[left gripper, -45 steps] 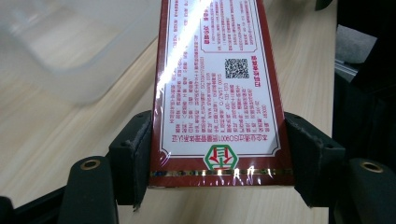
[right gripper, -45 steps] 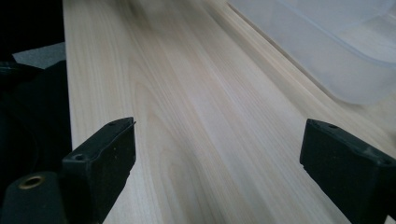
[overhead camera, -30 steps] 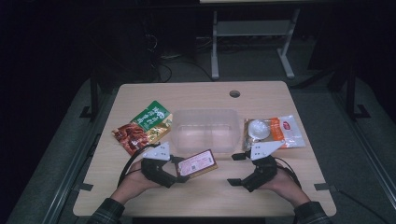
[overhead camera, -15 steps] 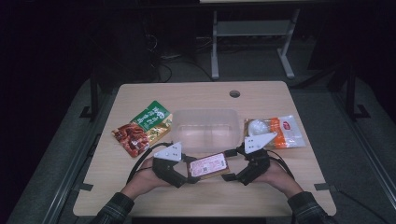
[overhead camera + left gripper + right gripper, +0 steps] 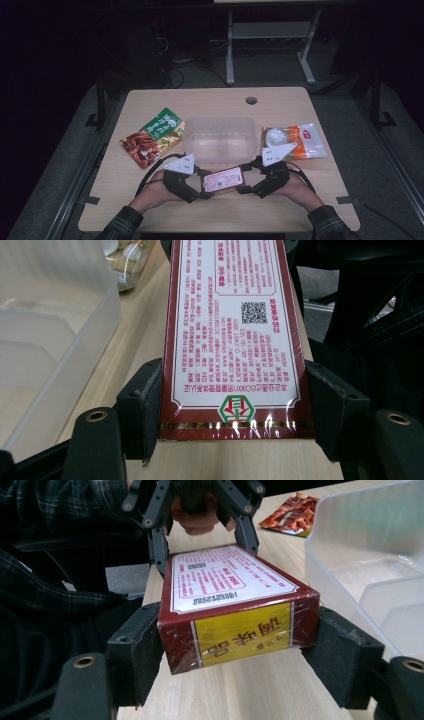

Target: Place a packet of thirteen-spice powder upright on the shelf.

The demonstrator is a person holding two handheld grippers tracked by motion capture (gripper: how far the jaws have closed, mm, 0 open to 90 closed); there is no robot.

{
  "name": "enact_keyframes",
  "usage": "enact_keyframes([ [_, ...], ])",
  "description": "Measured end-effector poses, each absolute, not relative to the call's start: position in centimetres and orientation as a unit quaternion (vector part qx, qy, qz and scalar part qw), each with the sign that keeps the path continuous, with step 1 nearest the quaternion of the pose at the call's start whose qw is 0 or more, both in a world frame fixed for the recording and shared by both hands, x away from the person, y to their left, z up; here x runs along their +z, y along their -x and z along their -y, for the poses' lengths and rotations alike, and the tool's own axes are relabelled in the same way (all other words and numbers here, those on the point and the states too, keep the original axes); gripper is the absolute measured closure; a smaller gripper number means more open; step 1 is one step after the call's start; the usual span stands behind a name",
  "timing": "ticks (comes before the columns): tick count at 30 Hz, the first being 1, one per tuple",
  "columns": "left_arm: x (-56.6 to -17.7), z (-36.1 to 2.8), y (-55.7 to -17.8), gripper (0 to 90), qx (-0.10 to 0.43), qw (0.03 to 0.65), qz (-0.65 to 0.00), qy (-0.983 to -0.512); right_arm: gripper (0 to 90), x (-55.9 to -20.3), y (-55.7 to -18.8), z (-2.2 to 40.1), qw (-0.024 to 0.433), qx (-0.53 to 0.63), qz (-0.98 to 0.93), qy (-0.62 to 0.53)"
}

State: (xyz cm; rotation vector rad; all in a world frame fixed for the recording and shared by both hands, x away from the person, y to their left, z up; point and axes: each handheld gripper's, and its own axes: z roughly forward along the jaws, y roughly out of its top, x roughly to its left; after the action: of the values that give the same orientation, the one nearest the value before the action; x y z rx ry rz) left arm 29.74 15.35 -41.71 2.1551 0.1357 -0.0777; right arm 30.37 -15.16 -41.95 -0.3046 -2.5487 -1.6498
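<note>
Low in the centre of the high view, your left tongs (image 5: 204,189) clamp the red box (image 5: 223,180) on the worktop (image 5: 300,200); your right tongs (image 5: 246,186) have just been closing onto its other end.

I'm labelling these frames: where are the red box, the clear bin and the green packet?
red box (image 5: 222,180), high view, its white label.
clear bin (image 5: 218,121), high view, far rim.
green packet (image 5: 164,125), high view, its middle.

Dark-red box (image 5: 223,180) w/ white label, yellow end, black tools, green-orange packet (image 5: 152,135), clear bin (image 5: 220,137)
</note>
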Motion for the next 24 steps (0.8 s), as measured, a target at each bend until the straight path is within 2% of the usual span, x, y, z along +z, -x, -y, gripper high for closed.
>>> enact_keyframes([
  [15,-42.9,-14.5,-30.2,31.6,-0.035,0.445,-0.065,-0.893,27.3,-40.2,-30.4,13.6,0.020,-0.567,0.818,0.097],
  [24,-43.6,-12.3,-30.6,31.5,-0.043,0.446,-0.052,-0.893,28.3,-38.9,-30.5,12.4,0.007,-0.594,0.800,0.085],
])
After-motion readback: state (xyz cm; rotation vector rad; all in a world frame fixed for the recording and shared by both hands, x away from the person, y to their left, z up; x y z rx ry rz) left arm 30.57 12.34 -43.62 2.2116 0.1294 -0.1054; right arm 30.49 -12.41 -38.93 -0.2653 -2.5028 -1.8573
